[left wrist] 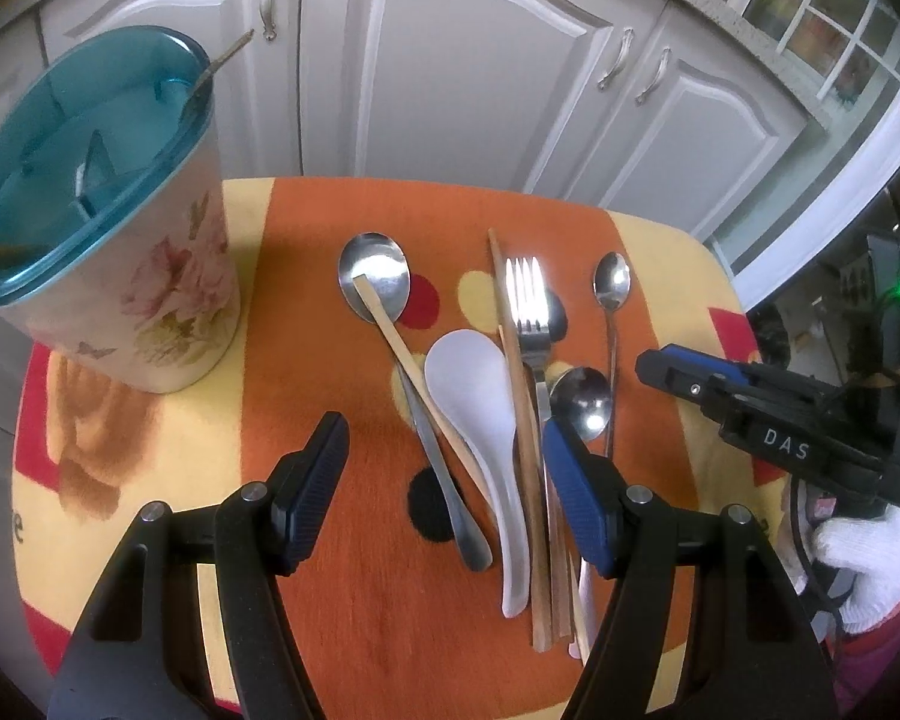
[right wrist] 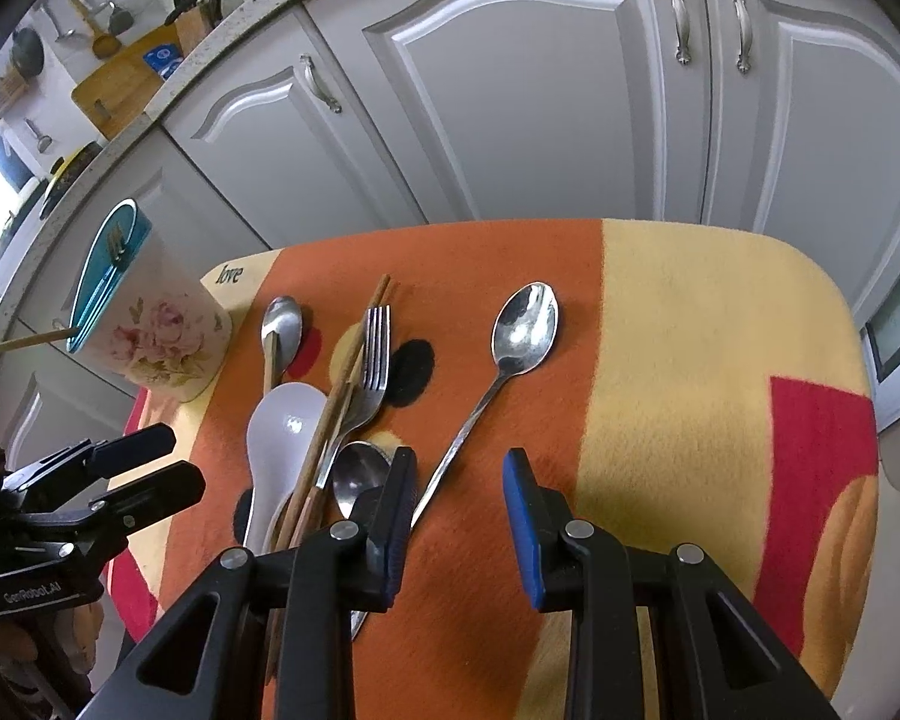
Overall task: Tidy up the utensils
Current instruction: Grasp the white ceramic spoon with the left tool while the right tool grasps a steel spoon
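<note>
A floral holder (left wrist: 150,276) with a teal slotted lid stands at the table's left, with a few utensils poking out of it. Loose on the cloth lie a big metal spoon (left wrist: 375,282), a white plastic spoon (left wrist: 474,384), a fork (left wrist: 528,306), wooden chopsticks (left wrist: 522,420), a short spoon (left wrist: 582,402) and a long-handled spoon (right wrist: 525,330). My left gripper (left wrist: 443,426) hovers open over the big spoon's handle and the white spoon. My right gripper (right wrist: 459,456) is open too, low over the long spoon's handle, which runs beside its left finger; its pads grip nothing.
The table wears an orange, yellow and red cloth (right wrist: 690,330); its right half is bare. Grey cabinet doors (left wrist: 480,72) stand close behind the table's far edge. A white-gloved hand (left wrist: 870,564) holds the right gripper.
</note>
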